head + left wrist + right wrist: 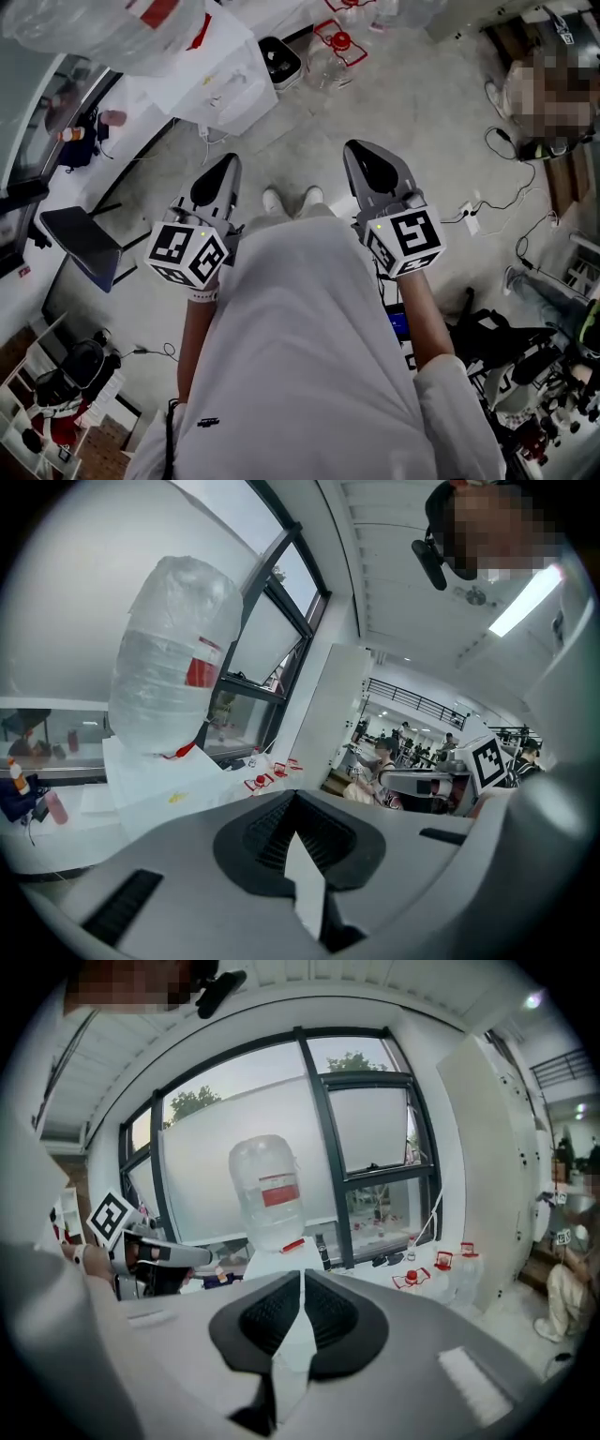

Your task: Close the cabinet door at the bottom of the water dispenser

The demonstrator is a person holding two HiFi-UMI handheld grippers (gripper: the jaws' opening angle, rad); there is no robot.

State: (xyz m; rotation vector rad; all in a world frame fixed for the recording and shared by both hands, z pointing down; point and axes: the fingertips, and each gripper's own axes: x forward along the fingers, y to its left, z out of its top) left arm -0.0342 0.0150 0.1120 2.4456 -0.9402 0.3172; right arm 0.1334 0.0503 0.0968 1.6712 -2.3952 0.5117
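Since a door likely needs pushing, not gripping, the left tongs [223,169] and right tongs [361,155] are held pinched together and empty, the water dispenser [230,89] being well ahead and leftward, its cabinet door unseen.

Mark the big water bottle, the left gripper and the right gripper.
water bottle [264,1166]: right gripper view, on its clear body.
left gripper [225,165]: head view, at its closed tips.
right gripper [356,150]: head view, at its closed tips.

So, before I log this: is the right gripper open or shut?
Shut: the right gripper has its tips touching, nothing between them.
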